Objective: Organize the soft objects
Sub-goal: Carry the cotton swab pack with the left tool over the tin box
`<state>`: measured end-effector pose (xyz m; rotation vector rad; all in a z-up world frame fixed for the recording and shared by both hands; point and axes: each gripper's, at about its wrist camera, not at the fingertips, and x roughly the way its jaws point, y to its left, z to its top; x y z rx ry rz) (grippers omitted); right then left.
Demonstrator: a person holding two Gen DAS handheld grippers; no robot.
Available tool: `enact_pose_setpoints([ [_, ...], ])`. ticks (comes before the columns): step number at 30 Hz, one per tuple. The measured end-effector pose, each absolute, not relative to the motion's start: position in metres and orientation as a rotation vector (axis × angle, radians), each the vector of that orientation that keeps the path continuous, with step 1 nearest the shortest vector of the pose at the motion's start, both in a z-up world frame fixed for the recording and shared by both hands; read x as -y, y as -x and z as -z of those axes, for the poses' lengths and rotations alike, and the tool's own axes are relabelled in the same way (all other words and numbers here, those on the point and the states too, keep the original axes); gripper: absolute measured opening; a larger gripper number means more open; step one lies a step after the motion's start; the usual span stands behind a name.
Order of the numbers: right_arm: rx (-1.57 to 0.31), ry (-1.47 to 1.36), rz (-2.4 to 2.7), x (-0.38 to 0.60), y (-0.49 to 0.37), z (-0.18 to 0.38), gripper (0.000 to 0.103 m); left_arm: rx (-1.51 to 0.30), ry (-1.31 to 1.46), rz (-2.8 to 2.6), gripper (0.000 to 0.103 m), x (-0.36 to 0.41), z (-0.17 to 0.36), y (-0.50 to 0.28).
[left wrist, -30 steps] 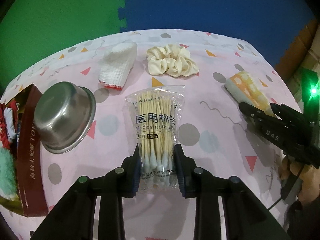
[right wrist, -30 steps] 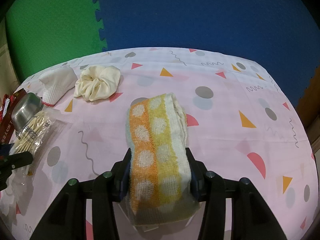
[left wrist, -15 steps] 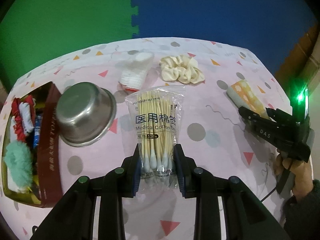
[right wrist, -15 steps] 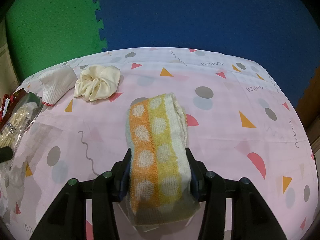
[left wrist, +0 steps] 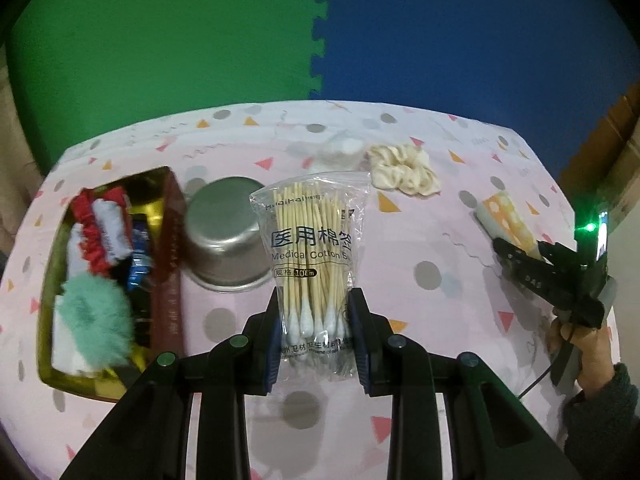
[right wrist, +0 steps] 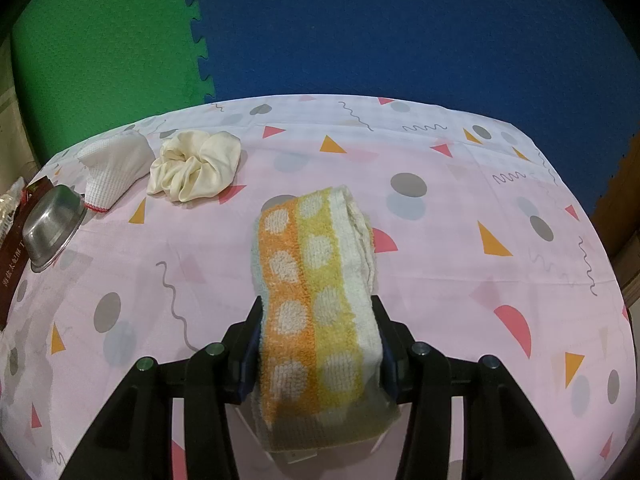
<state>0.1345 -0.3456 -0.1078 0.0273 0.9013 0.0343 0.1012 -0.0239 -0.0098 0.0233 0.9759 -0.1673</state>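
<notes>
My left gripper is shut on a clear bag of cotton swabs and holds it up above the table. My right gripper is shut on a folded orange, yellow and white dotted towel that lies on the tablecloth; it also shows in the left wrist view. A cream scrunchie and a white knit glove lie at the far left of the table. A dark red box on the left holds a teal fluffy item and a red-and-white scrunchie.
A steel bowl stands between the red box and the swab bag, also seen in the right wrist view. The table has a pink patterned cloth. Green and blue foam mats stand behind it.
My left gripper has risen and swung left with the swab bag, so the red box and bowl have come into fuller view. The right gripper and towel have not moved.
</notes>
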Motion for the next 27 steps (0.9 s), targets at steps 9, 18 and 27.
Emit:
enact_pose_setpoints([
  [9, -0.901, -0.027, -0.034, 0.345, -0.135, 0.108, 0.049, -0.964, -0.007, 0.087, 0.027, -0.017, -0.005, -0.1],
  [18, -0.901, -0.026, -0.034, 0.345, -0.135, 0.108, 0.049, -0.945, 0.0, -0.022, 0.027, -0.068, -0.019, -0.098],
  [27, -0.901, -0.026, -0.033, 0.345, -0.135, 0.108, 0.049, -0.934, 0.033, -0.121, 0.027, -0.124, -0.033, -0.099],
])
